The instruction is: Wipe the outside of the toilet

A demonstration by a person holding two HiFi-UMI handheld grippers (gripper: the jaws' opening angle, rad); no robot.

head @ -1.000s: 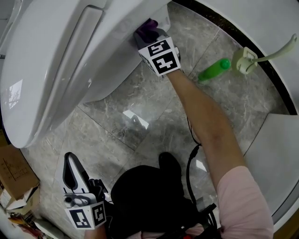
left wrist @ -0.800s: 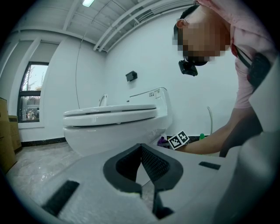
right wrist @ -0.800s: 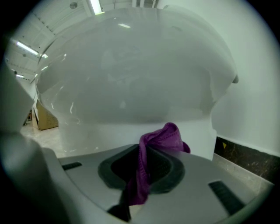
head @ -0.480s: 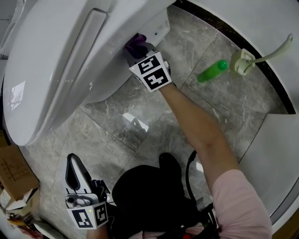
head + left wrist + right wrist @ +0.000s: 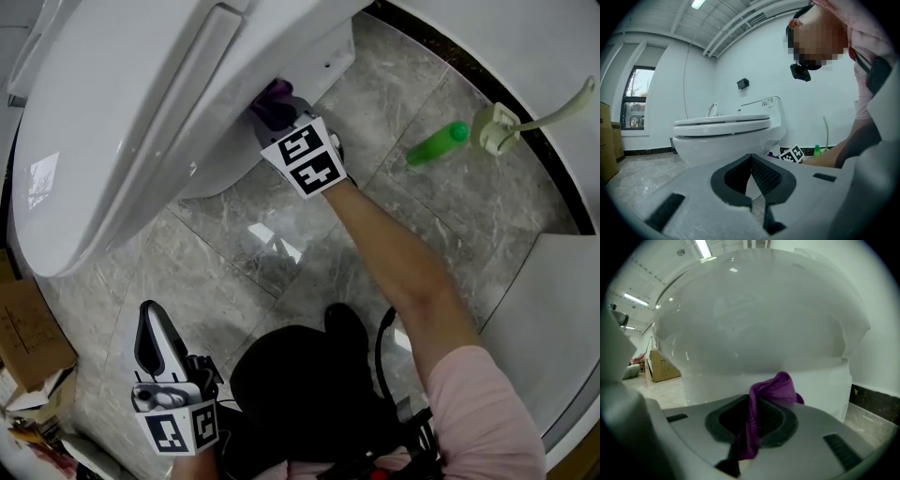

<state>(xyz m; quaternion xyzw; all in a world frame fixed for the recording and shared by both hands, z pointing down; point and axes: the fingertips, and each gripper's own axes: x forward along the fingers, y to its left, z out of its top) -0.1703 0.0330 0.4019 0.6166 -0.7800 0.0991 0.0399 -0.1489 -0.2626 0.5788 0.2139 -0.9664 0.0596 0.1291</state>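
Firmly, the right tool pinched a purple cloth, held right at the outer side of the white toilet. The left tool hovered low over the marble floor, its jaws pressed together with nothing between them.

Your glossy white ceramic toilet stands with its lid down, its smooth bowl curving in under the seat. Your crumpled purple cloth is pinched between the closed jaws of your right gripper. Its bunched top is up against the bowl's lower side, above the base.
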